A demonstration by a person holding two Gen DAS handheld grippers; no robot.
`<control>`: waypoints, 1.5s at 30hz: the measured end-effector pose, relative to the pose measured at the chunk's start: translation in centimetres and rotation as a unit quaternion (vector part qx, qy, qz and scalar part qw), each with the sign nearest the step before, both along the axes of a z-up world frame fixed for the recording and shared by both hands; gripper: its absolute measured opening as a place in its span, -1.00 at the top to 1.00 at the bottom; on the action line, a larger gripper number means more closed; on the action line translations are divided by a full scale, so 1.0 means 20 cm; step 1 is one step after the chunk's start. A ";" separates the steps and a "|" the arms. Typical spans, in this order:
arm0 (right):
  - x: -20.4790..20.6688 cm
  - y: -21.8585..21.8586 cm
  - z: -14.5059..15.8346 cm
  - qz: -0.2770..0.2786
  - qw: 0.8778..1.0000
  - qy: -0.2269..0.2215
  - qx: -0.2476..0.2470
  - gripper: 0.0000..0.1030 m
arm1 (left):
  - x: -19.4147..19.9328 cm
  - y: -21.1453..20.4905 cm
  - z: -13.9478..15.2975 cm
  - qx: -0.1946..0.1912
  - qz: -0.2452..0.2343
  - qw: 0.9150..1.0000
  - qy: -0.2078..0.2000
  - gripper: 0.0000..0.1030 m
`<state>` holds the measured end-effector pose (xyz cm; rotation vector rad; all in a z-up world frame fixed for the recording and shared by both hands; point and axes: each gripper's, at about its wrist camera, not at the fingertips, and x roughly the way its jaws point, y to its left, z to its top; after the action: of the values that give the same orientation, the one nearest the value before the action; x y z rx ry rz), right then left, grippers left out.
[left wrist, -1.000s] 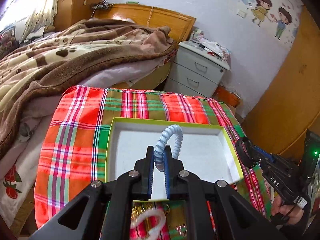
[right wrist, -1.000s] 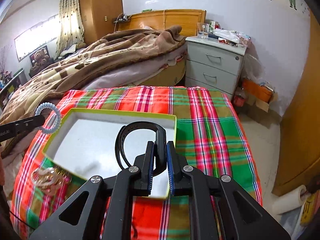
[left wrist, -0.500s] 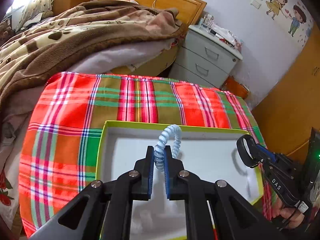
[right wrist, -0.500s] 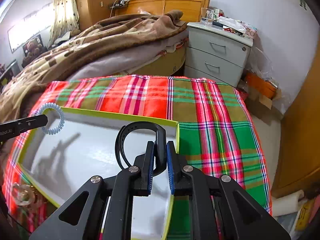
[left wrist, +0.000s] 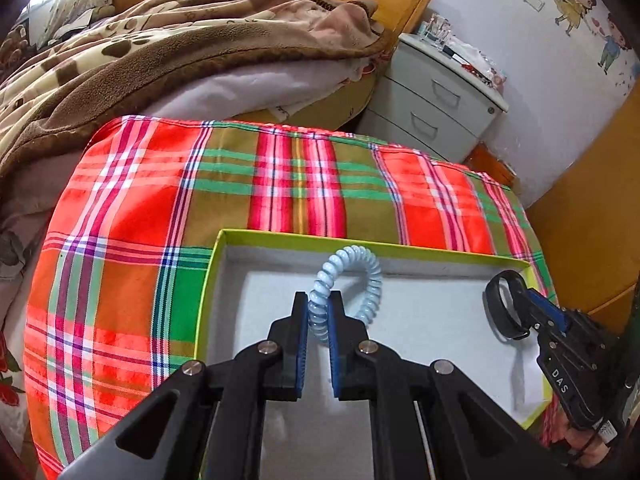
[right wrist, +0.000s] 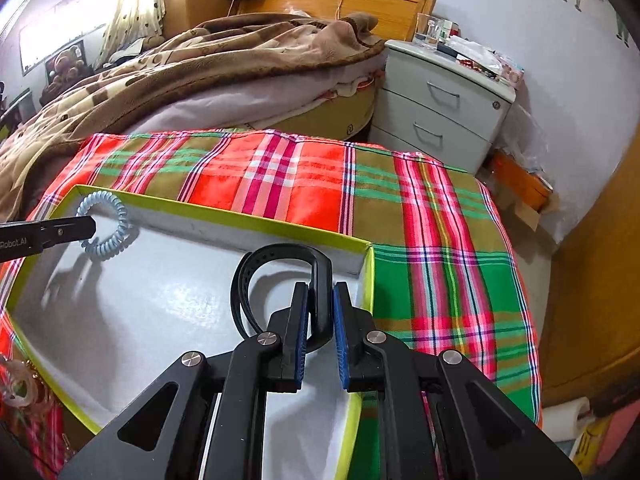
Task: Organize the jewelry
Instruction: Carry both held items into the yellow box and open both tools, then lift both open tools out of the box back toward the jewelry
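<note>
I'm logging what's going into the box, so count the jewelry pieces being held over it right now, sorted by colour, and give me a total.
Light blue: 1, the spiral coil band in the left gripper
Black: 1, the strap band in the right gripper
Total: 2, both above the white floor of the green-rimmed box

Box (left wrist: 208, 280) on cloth (left wrist: 280, 184), bed (left wrist: 160, 60) behind.

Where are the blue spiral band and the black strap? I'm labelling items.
blue spiral band (left wrist: 362, 270): left wrist view, top of its coil.
black strap (right wrist: 280, 251): right wrist view, top of its arch.
</note>
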<state>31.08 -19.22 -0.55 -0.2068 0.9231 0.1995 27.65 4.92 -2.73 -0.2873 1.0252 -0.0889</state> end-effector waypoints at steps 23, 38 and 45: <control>0.01 0.00 -0.01 -0.007 1.000 -0.006 0.001 0.75 | 0.00 0.02 -0.01 0.012 0.005 1.000 0.007 0.41; -0.10 -0.05 0.12 -0.022 0.998 -0.042 0.037 0.41 | -0.13 -0.02 0.10 0.061 -0.004 0.998 -0.025 0.19; -0.24 -0.07 0.21 -0.027 0.996 -0.061 0.056 0.41 | -0.31 -0.03 0.22 0.080 -0.009 0.995 -0.060 0.14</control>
<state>26.30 -20.63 3.55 -0.0887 0.7918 0.1863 21.45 4.37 1.57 -0.1258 0.9100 -0.0402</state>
